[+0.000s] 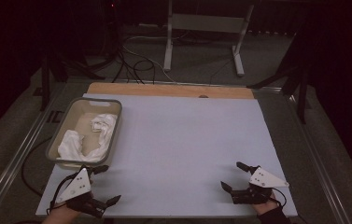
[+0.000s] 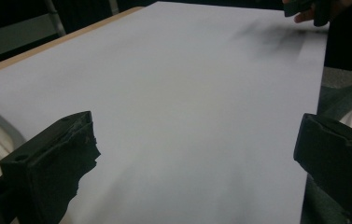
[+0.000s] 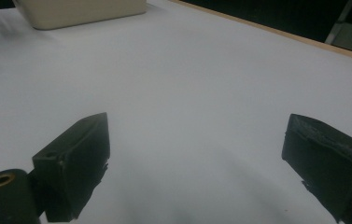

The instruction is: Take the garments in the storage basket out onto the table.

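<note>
High view: both grippers (image 1: pixel 103 184) (image 1: pixel 234 175) wide, empty

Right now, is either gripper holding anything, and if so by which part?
Nothing is held. The left gripper and the right gripper both stand open above the pale mat; the white cloths lie untouched in the bin.

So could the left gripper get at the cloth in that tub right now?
Probably yes. The left gripper is open and holds nothing, right beside the tub, which has no lid; the white cloth lies uncovered inside.

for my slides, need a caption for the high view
Two open handheld grippers, left gripper and right gripper, beside a bin of white cloth.
</note>
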Tool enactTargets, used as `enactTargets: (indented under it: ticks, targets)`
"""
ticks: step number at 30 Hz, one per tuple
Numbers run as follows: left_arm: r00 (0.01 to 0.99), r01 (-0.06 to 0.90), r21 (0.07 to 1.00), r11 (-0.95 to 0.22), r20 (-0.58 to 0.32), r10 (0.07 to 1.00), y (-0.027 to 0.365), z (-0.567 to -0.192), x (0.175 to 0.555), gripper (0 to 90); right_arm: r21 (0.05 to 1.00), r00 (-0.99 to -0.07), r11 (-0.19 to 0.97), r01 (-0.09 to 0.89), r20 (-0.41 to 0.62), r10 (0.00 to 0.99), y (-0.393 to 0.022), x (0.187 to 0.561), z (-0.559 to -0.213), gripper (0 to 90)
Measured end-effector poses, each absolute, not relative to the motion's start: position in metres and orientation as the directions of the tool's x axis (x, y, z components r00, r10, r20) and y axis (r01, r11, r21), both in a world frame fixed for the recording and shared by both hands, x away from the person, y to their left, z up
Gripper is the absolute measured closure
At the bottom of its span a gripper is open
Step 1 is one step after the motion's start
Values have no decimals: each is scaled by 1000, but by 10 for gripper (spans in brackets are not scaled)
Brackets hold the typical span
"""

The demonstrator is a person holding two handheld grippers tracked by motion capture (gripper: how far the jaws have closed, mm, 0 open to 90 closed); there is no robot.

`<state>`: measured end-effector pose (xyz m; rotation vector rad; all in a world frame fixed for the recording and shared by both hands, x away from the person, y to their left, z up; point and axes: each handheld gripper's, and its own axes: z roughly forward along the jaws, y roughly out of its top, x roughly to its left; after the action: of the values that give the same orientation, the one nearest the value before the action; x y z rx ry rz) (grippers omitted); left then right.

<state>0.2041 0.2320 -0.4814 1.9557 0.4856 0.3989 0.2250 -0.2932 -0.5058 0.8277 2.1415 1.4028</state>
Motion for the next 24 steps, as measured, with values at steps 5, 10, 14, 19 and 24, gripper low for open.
enactTargets:
  ticks: [5,10,14,19,24]
  targets:
    - [876,139,910,-390,70,477,230,-470,202,2,923,-720,309,230,-52,692,-293,224,-504,79]
    - [878,118,910,-397,91,469,234,-454,202,2,926,-719,306,220,-58,693,-293,223,-502,79]
    - [876,115,901,-418,106,470,237,-442,205,2,928,-718,300,222,-53,694,-293,222,-501,79]
    - [867,121,896,-427,113,484,243,-427,210,2,928,-721,302,217,-56,690,-294,222,-501,79]
    - [859,118,894,-433,127,496,248,-414,214,2,931,-722,296,212,-55,690,-294,221,-500,79]
